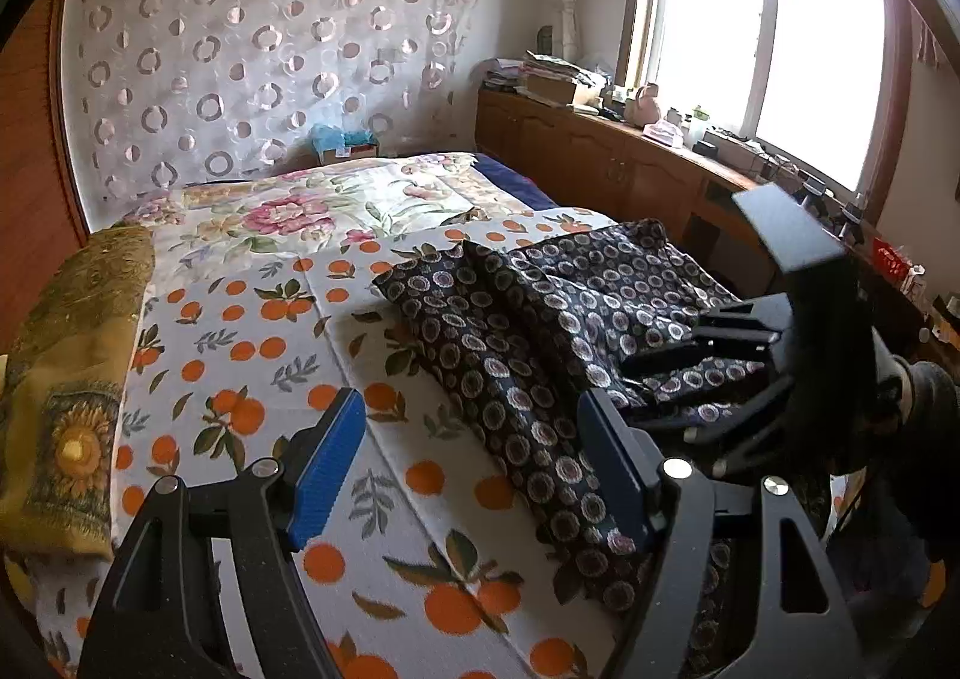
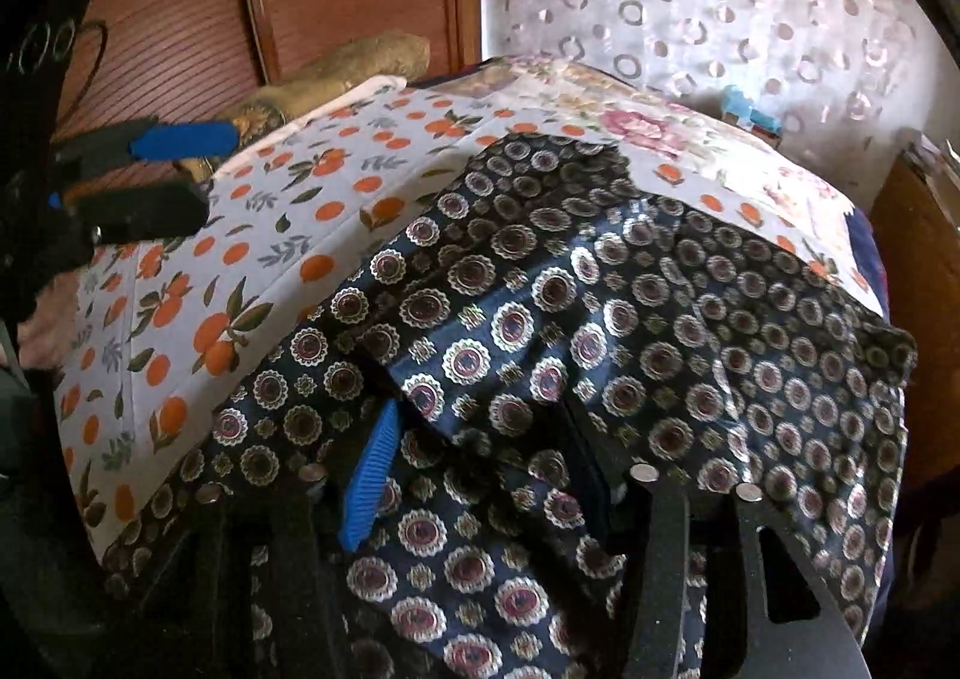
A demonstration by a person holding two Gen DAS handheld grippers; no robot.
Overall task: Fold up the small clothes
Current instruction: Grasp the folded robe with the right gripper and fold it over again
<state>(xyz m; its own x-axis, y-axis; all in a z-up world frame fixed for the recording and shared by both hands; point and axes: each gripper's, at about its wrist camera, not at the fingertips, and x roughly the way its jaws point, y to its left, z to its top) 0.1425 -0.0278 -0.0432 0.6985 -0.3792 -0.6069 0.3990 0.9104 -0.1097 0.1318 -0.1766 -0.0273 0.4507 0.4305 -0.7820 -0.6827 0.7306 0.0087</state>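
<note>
Item one, far left of my left jaws: olive-gold sunflower cushion [image 1: 66, 379], lying on the edge of the bed.

Item two: orange-print bedspread [image 1: 240, 331], white ground, spread under and ahead of both tools.

Item three: my left gripper [image 1: 465, 469], blue pads, jaws standing wide apart. I see nothing between them but bedspread; the right finger's pad sits at the edge of the dark cloth, and I cannot tell whether it touches.

Item four, the task piece: dark patterned garment [image 1: 540, 331], navy with ringed medallions, rumpled and partly doubled over, lying ahead and to the right of my left jaws.

Item five: my right gripper [image 2: 480, 475], seen from its own camera low over the garment [image 2: 600, 319]. Jaws part open. Cloth is heaped between and over the fingers; the left pad shows blue, the right is mostly buried. I see no pinch on the fabric.

Item six, far right beyond the bed: wooden cabinet [image 1: 600, 151] under a bright window [image 1: 762, 37], its top cluttered.
</note>
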